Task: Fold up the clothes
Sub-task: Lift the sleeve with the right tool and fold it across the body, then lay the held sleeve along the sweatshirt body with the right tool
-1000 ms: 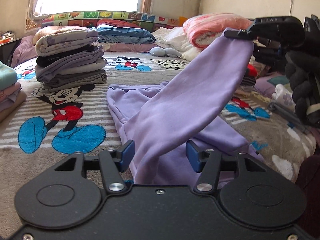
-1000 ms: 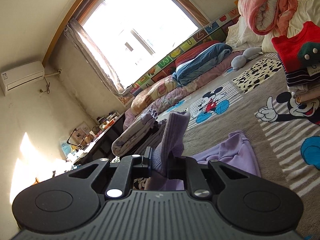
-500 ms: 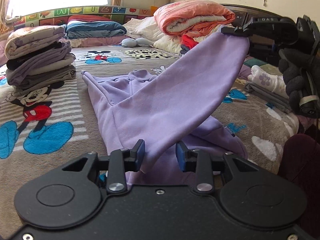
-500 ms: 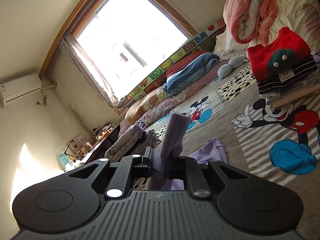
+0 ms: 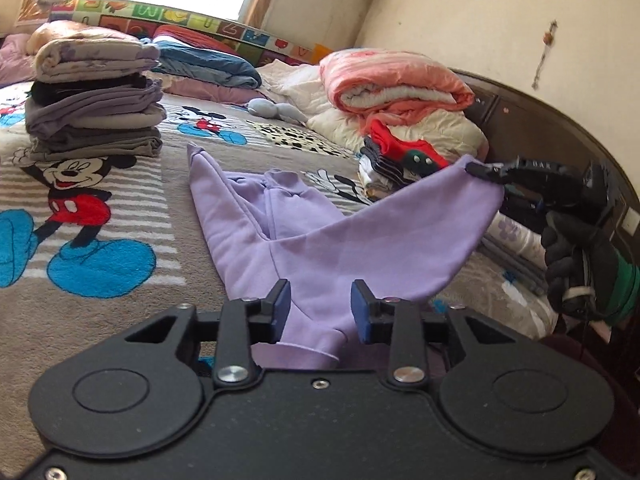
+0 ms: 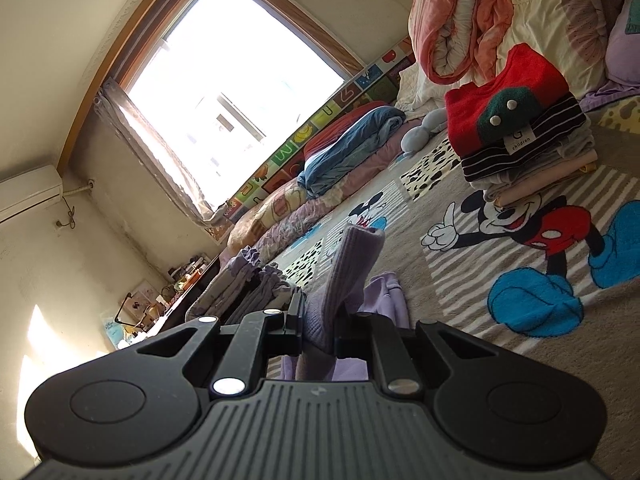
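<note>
A lilac garment [image 5: 256, 240] lies on the Mickey Mouse blanket [image 5: 100, 208]. My right gripper [image 6: 319, 332] is shut on its ribbed cuff [image 6: 352, 264]. In the left wrist view the right gripper [image 5: 486, 170] holds that end up at the right, a little above the bed. My left gripper [image 5: 320, 306] is open, its blue pads either side of the garment's near hem [image 5: 308, 344] without pinching it.
A stack of folded clothes [image 5: 96, 108] stands at the left. Another stack with a red top [image 6: 516, 120] stands at the right. Rolled quilts [image 5: 396, 84] and pillows lie by the dark headboard [image 5: 560, 140]. A window [image 6: 232, 80] is at the far wall.
The right gripper has lowered the lilac cuff toward the bed. The left gripper has opened a little wider around the near hem and swung its view to the right.
</note>
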`<action>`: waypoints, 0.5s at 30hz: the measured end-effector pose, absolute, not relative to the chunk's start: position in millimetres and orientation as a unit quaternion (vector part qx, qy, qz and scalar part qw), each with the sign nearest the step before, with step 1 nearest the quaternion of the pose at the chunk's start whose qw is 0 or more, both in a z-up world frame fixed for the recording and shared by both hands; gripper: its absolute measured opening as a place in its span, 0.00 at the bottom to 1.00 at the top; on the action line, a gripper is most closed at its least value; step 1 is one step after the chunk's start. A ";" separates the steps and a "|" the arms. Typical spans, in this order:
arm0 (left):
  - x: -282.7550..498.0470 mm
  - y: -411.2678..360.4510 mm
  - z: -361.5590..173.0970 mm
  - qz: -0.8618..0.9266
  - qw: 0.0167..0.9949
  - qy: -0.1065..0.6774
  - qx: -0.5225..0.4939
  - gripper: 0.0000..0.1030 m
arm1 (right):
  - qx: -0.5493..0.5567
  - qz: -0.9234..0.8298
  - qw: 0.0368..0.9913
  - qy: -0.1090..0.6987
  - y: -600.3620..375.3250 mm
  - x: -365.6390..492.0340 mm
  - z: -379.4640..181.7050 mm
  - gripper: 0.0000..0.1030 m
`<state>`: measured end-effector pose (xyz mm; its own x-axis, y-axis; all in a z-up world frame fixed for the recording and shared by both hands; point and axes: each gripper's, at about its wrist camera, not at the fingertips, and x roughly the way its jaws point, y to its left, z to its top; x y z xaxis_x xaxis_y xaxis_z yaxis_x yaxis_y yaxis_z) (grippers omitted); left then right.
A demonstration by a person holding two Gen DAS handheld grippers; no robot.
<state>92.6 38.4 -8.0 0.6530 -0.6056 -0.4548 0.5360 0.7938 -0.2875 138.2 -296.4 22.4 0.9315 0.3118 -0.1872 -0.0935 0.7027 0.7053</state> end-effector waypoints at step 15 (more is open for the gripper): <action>101.0 31.2 -26.4 -0.319 0.887 0.331 -0.040 0.28 | 0.382 0.090 0.902 0.178 -308.0 142.4 -12.7 0.14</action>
